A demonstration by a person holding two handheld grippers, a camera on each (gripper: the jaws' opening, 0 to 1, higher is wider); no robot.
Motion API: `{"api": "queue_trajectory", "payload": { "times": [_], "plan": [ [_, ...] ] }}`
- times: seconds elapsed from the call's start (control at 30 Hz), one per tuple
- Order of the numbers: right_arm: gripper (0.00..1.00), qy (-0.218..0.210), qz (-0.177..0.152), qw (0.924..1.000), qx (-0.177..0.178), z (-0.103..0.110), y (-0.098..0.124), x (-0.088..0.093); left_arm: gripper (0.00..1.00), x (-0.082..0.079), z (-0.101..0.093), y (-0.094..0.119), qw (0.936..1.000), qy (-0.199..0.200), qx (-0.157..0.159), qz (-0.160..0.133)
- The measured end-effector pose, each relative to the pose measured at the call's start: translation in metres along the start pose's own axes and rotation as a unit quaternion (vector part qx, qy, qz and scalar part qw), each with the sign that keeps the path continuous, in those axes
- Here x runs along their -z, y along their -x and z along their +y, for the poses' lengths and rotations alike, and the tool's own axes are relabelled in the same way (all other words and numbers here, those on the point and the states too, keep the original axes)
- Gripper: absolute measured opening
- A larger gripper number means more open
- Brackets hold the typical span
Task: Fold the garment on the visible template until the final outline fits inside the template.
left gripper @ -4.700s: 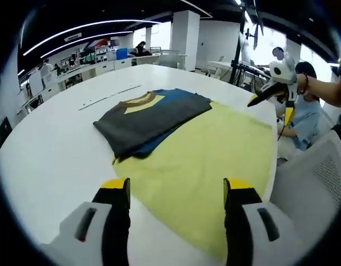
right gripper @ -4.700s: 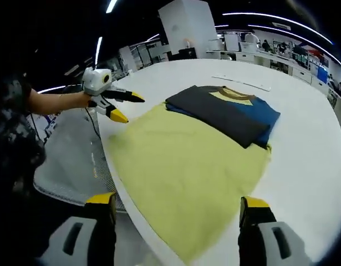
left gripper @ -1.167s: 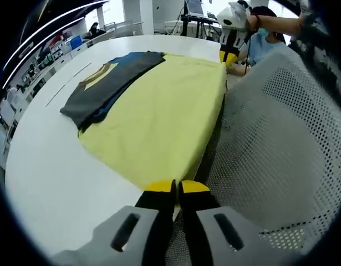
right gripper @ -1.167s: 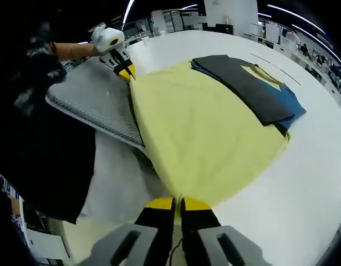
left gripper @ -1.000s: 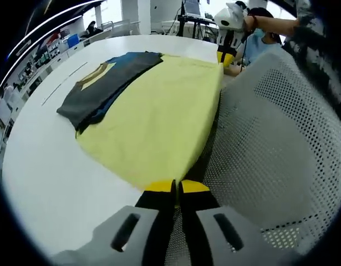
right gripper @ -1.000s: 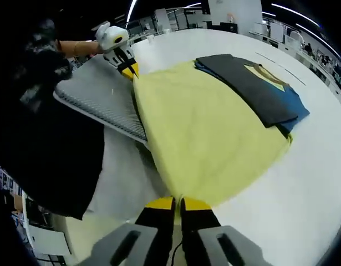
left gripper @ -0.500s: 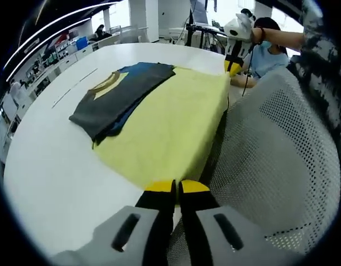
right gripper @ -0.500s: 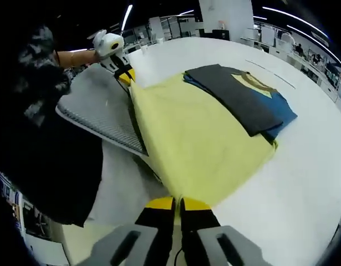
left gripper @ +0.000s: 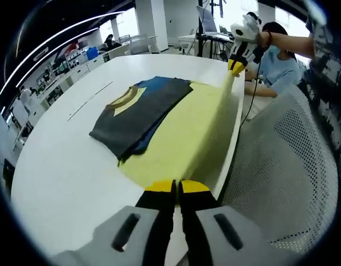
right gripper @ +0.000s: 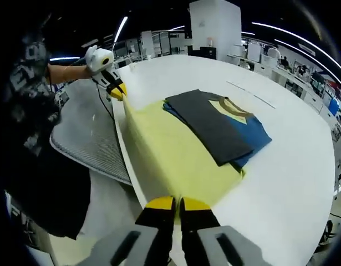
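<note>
- Gripping the near edge of the yellow template (left gripper: 181, 133): left gripper (left gripper: 176, 187), jaws pinched shut on the cloth.
- Clamped likewise on another edge of that yellow sheet: right gripper (right gripper: 176, 203), seen also across the table (left gripper: 65, 172) in the left gripper view.
- Lay folded on the template's far part: dark grey and blue garment (left gripper: 142, 111), tan collar showing.
- Stood beside the table: mesh chair (left gripper: 281, 183).
</note>
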State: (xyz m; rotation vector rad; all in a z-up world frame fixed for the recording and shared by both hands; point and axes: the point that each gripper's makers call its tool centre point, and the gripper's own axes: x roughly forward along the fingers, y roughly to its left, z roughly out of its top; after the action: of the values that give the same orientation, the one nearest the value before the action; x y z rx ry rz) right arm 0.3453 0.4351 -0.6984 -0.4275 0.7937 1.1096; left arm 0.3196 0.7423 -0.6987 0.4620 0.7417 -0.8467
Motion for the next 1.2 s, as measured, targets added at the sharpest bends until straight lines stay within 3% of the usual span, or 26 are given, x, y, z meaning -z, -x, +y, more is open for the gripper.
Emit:
{"api": "queue_trajectory", "payload": {
  "times": [0.6, 0.8, 1.2],
  "plan": [
    [0.0, 0.026, -0.028, 0.998, 0.051, -0.033, 0.008, -0.042, 0.0, -0.044, 0.052, 0.008, 0.9974, -0.002, -0.061, -0.039],
    [0.0, 0.031, -0.042, 0.9961, 0.071, -0.045, 0.011, -0.059, 0.0, -0.059, 0.069, 0.012, 0.9955, 0.008, -0.076, -0.056],
    [0.0, 0.03, -0.074, 0.9891, 0.124, -0.082, 0.017, -0.09, 0.0, -0.092, 0.092, 0.014, 0.9899, -0.01, -0.12, -0.076]
  ]
}}
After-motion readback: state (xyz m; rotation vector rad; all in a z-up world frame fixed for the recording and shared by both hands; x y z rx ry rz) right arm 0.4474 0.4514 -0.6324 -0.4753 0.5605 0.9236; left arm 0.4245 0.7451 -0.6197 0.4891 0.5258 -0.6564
